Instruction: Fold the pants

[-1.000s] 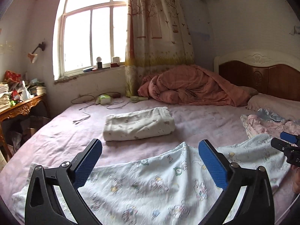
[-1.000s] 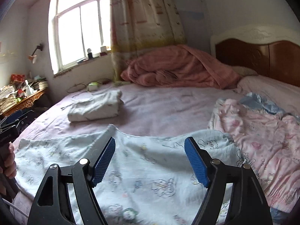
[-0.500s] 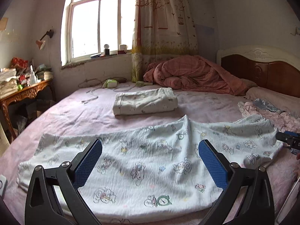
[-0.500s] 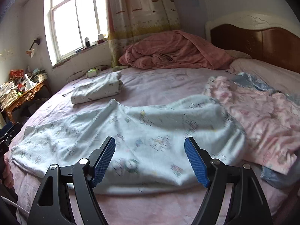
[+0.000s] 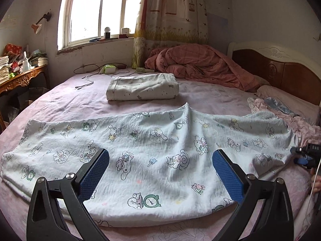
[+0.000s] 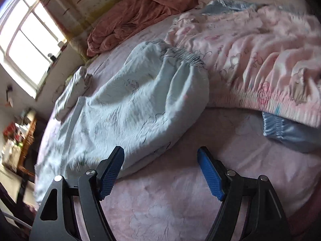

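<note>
Pale blue pants (image 5: pixel 152 150) with a cartoon print lie spread flat across the pink bed sheet (image 5: pixel 210 94), legs to the left, waist to the right. My left gripper (image 5: pixel 160 166) hangs open above their middle, nothing between its blue pads. In the right wrist view the pants (image 6: pixel 128 104) show their gathered elastic waistband (image 6: pixel 184 57). My right gripper (image 6: pixel 160 170) is open, rolled sideways, just off the near waist corner over bare sheet. Its tip also shows at the right edge of the left wrist view as the right gripper (image 5: pixel 305 156).
A folded white garment (image 5: pixel 142 87) lies beyond the pants. A rumpled reddish quilt (image 5: pixel 202 64) fills the far side by the headboard (image 5: pixel 280 70). Pink printed clothing (image 6: pixel 260 60) and a blue satin piece (image 6: pixel 291 130) lie right of the waistband. A cluttered desk (image 5: pixel 20 76) stands left.
Both grippers have sunk toward the bed. The right one swung to the right off the pants and rolled, so its view tilts. The pants lie as before, now seen from lower.
</note>
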The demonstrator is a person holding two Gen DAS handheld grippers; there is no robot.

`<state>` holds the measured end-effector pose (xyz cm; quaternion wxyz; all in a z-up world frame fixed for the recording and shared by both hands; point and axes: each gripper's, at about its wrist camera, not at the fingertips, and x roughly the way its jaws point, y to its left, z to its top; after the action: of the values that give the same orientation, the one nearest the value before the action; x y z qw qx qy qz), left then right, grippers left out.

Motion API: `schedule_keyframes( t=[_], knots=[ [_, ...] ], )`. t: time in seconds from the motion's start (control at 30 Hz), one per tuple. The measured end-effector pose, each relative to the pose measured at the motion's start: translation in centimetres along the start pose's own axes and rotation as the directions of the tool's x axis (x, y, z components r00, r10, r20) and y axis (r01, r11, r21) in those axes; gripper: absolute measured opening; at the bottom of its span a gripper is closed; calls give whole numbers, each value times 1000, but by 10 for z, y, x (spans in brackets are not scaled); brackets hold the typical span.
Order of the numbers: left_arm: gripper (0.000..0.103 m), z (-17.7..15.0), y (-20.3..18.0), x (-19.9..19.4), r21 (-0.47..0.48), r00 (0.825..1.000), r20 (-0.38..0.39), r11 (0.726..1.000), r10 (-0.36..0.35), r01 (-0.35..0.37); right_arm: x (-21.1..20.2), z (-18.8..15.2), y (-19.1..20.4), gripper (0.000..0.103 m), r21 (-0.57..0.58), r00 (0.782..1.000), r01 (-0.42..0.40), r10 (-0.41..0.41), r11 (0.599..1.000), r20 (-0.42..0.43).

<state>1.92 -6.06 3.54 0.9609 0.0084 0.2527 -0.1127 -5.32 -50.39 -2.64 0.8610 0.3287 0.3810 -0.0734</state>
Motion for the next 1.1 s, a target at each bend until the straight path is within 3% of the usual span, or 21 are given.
schedule_keyframes(
  t=[0.2, 0.3, 0.37, 0.4, 0.43, 0.5, 0.63, 0.8, 1.1],
  knots=[
    [102, -7, -5, 6, 19, 999, -30, 1000, 17, -16, 20, 22, -5, 63, -10, 999, 17, -16, 1000, 34],
    [102, -11, -7, 9, 22, 999, -46, 1000, 18, -17, 31, 31, -5, 63, -13, 999, -23, 23, 1000, 35],
    [102, -13, -9, 10, 30, 998, -55, 999, 20, -18, 34, 36, -4, 49, 0, 999, -22, 22, 1000, 39],
    [102, -14, -10, 10, 34, 998, -58, 999, 22, -20, 35, 38, -4, 33, 1, 999, -13, 13, 1000, 37],
    [102, -15, -10, 10, 38, 998, -59, 999, 25, -23, 35, 40, -2, 22, -1, 999, -7, 7, 1000, 36],
    [102, -16, -10, 9, 46, 998, -55, 998, 34, -32, 31, 42, 10, 11, -51, 998, -4, 7, 999, 57],
    [102, -15, -4, 5, 58, 997, -39, 996, 67, -65, 16, 39, 57, 7, -250, 991, 13, 21, 968, 133],
    [102, -12, 15, 1, 26, 996, -38, 996, 84, -83, 2, 34, 118, 5, -380, 979, 8, 71, 925, 192],
    [102, 3, 55, -15, -16, 991, 19, 991, 134, -133, 0, 8, 251, 5, -536, 963, -117, 228, 836, 146]
  ],
)
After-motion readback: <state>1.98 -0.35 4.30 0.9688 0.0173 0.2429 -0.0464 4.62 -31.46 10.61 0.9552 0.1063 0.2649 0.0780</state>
